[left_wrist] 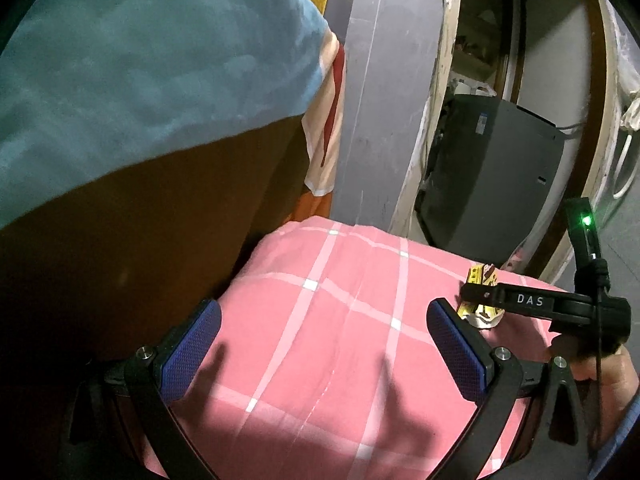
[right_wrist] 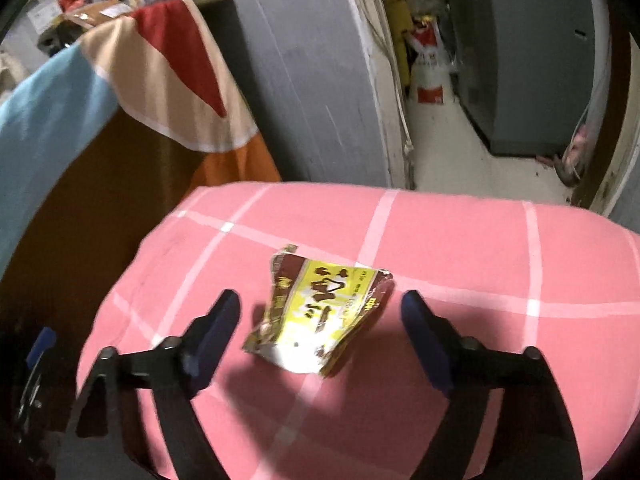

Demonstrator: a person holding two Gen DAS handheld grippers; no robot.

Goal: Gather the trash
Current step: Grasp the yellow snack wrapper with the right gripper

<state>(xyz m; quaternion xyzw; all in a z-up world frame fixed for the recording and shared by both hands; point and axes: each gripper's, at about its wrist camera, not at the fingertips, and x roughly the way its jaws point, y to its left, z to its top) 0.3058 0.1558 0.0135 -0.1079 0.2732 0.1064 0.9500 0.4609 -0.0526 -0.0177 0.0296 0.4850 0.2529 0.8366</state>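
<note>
We counted one wrapper, yellow and brown, lying on the pink checked sheet. Two grippers: the right gripper spread wide, straddling the wrapper without touching; the left gripper also spread, over bare sheet.

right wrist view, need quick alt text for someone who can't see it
A crumpled yellow and brown snack wrapper lies on a pink checked bedsheet, framed between the open fingers of the right gripper, which are not touching it. Behind the bed, a blue, cream and red cloth hangs at left, and a doorway opens onto a cluttered pale floor.
</note>
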